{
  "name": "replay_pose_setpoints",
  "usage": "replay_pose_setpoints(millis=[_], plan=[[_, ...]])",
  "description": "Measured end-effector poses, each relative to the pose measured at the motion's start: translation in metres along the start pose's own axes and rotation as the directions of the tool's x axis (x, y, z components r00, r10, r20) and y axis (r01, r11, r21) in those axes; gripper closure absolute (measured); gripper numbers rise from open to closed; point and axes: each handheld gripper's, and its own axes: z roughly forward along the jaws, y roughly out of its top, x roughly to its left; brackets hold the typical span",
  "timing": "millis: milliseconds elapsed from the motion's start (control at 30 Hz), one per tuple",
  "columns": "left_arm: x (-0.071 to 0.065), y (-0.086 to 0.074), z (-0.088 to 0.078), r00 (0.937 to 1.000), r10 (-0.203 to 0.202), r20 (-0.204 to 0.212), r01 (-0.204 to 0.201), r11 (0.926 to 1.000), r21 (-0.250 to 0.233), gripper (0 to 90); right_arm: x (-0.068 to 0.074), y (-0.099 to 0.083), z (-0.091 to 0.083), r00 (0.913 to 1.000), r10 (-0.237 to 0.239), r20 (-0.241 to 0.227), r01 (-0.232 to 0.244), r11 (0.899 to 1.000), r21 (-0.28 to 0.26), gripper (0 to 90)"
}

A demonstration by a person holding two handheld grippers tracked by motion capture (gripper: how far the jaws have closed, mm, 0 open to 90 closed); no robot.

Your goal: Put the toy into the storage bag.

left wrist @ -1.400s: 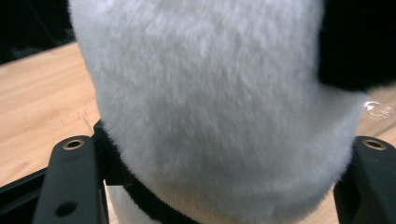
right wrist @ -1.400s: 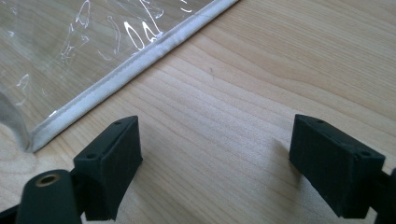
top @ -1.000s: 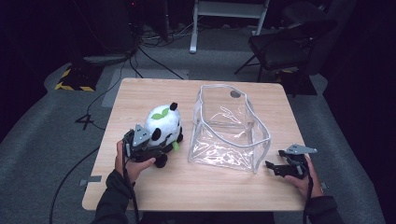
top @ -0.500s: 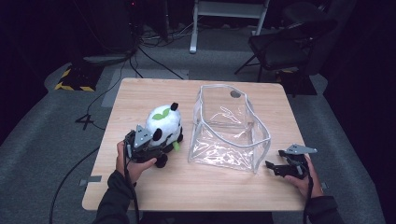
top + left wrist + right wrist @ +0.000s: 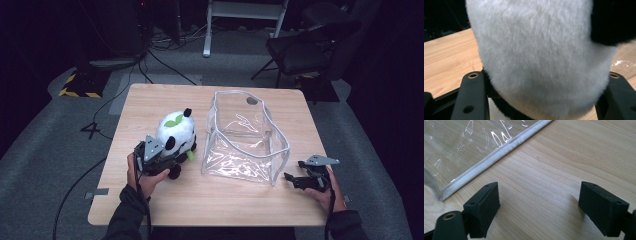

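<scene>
Dark floor is surrounding the wooden bench [image 5: 240,200]. Near its left edge, the left tool [image 5: 165,159] is straddling the plush panda [image 5: 176,131], jaws wide. Toward the near right corner, the right tool [image 5: 295,179] is resting gaping beside the clear bag [image 5: 245,137]. Soft fur could slip free.

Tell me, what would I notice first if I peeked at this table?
Probably the fluffy panda toy at the table's left side, with the left hand-held gripper spread around its body. Next, the big clear plastic bag standing open in the middle, and the right hand-held gripper waiting open just beside its corner.
</scene>
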Motion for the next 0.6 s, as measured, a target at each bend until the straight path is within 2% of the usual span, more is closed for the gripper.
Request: replay_pose_setpoints(millis=[133, 333, 467, 600], plan=[[-0.005, 0.004, -0.003, 0.9996, 0.019, -0.019, -0.019, 0.9997, -0.013, 38.9, 0.0, 0.0, 0.0, 1.0, 0.0, 0.0, 0.0, 1.0, 0.0, 17.0], [0.0, 0.008, -0.007, 0.9999, -0.001, -0.017, 0.0, 0.9992, -0.039, 38.9, 0.0, 0.0, 0.0, 1.0, -0.001, -0.003, 0.001, 1.0, 0.0, 17.0], [0.003, 0.011, -0.01, 0.9998, 0.007, -0.021, -0.008, 0.9987, -0.051, 38.8, 0.0, 0.0, 0.0, 1.0, -0.001, -0.003, 0.001, 1.0, 0.0, 17.0], [0.007, 0.014, -0.013, 0.9998, -0.013, -0.014, 0.012, 0.9968, -0.079, 38.8, 0.0, 0.0, 0.0, 1.0, -0.001, -0.003, 0.001, 1.0, 0.0, 17.0]])
